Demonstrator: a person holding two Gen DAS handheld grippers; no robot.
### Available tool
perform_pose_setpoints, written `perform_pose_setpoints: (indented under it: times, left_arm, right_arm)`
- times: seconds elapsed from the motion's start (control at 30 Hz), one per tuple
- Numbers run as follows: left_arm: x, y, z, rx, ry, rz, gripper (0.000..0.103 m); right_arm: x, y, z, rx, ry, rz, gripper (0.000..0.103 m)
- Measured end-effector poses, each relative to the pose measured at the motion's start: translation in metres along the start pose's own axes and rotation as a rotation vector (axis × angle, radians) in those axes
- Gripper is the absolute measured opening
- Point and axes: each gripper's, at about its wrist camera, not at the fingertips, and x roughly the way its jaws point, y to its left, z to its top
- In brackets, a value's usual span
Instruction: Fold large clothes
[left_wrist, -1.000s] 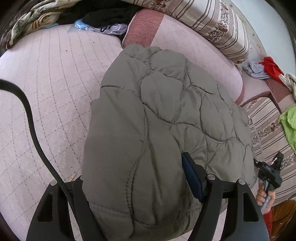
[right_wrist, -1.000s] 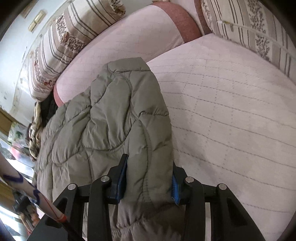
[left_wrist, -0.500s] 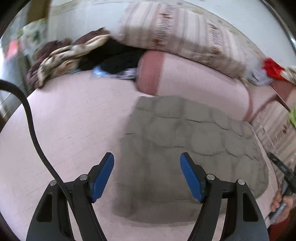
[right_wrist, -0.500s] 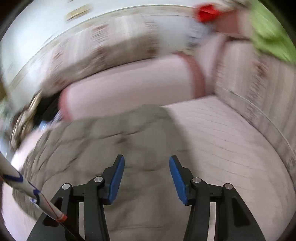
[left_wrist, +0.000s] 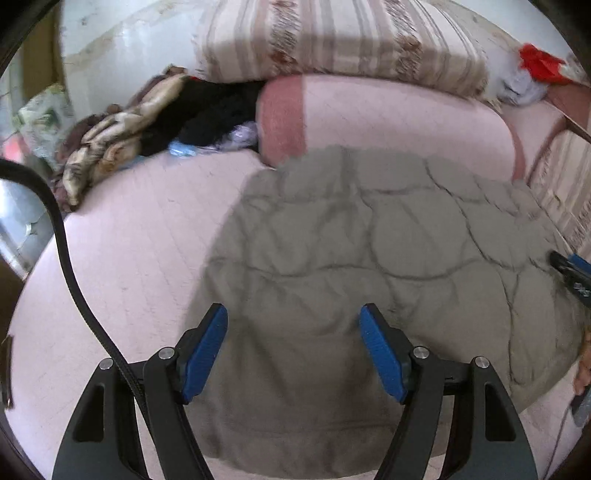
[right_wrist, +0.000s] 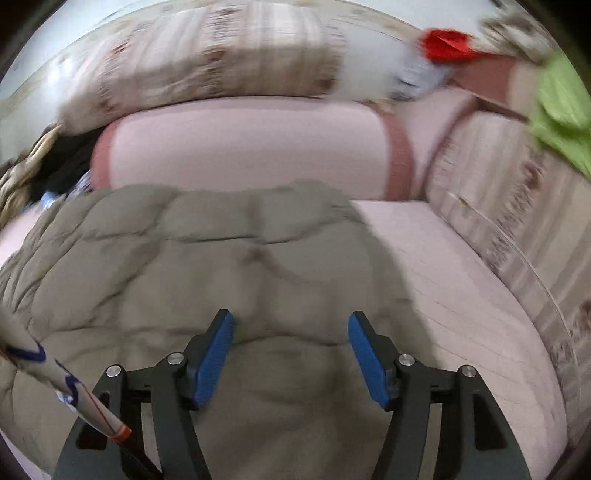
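Since the grey quilted jacket (left_wrist: 369, 266) lies spread flat on the pink sofa seat (left_wrist: 122, 258), its far edge against the bolster (left_wrist: 388, 122), it looks light, puffy and slack, likely to spring back and slip when pinched. Best hold seems a seamed edge or corner, not the padded middle. Both jaws stand wide and empty above it: left hand-held gripper (left_wrist: 293, 350), right hand-held gripper (right_wrist: 290, 356). No containers show, though blur makes the far clutter hard to read.
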Motion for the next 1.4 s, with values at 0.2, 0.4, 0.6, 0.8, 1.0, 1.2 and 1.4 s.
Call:
perform_pose_setpoints:
  times: [0.2, 0.4, 0.6, 0.8, 1.0, 1.2, 1.4]
  left_arm:
    - [-0.030, 0.006, -0.003, -0.046, -0.080, -0.061, 0.073]
    - [-0.056, 0.003, -0.008, -0.057, -0.166, 0.026, 0.073]
    - [-0.106, 0.012, -0.013, -0.106, -0.327, 0.150, 0.089]
    - [-0.157, 0.006, -0.041, -0.051, -0.384, 0.142, 0.093]
    - [-0.224, 0.001, -0.080, -0.081, -0.474, 0.143, 0.103]
    - [-0.275, -0.005, -0.112, -0.098, -0.499, 0.045, 0.103]
    - [-0.277, -0.019, -0.139, -0.117, -0.358, -0.083, 0.103]
  right_arm:
    - [-0.032, -0.042, -0.001, 0.078, -0.046, 0.024, 0.070]
    - [-0.057, -0.062, -0.017, 0.099, -0.049, -0.012, 0.073]
    - [-0.098, -0.077, -0.040, 0.167, -0.054, -0.005, 0.078]
    - [-0.137, -0.059, -0.082, 0.156, -0.046, 0.020, 0.082]
    - [-0.163, -0.034, -0.130, 0.118, 0.019, 0.077, 0.082]
    - [-0.195, -0.017, -0.164, 0.069, 0.016, 0.102, 0.083]
    - [-0.221, -0.006, -0.188, 0.013, -0.009, 0.078, 0.085]
